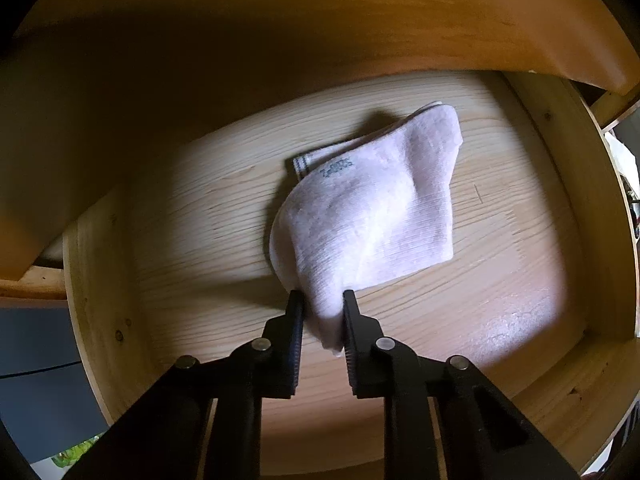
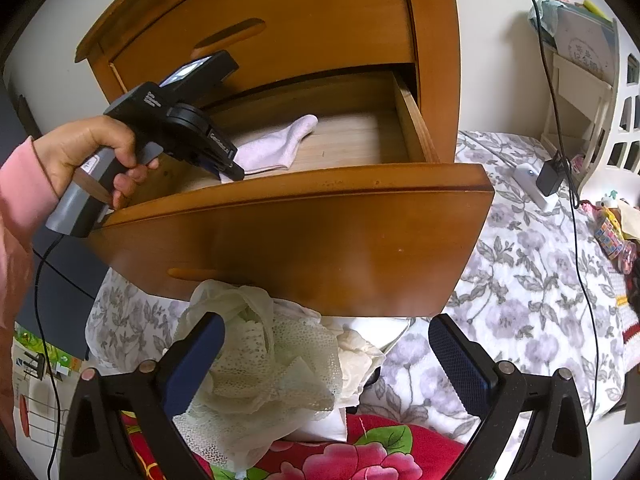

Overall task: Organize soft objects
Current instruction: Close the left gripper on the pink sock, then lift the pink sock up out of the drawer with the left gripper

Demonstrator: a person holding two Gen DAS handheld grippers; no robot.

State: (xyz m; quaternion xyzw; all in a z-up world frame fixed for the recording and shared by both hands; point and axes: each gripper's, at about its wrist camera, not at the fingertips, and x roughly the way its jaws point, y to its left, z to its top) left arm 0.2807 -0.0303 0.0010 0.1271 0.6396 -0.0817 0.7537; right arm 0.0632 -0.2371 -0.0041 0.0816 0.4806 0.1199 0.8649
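The right hand-held gripper is hanging spread and empty over lacy cloths on the bed. Beyond, the left hand-held gripper is pinching the white sock lying mid-drawer. Advisable: flatten it there before letting go.

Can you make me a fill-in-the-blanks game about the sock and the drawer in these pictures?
1. The left gripper pinches one end of the pale ____.
2. The rest of it lies on the wooden bottom of the open ____.
3. The right gripper holds nothing, and its jaws stand ____.
4. Under the right gripper sits a heap of cream-coloured ____ cloth.

Missing words: sock; drawer; open; lace
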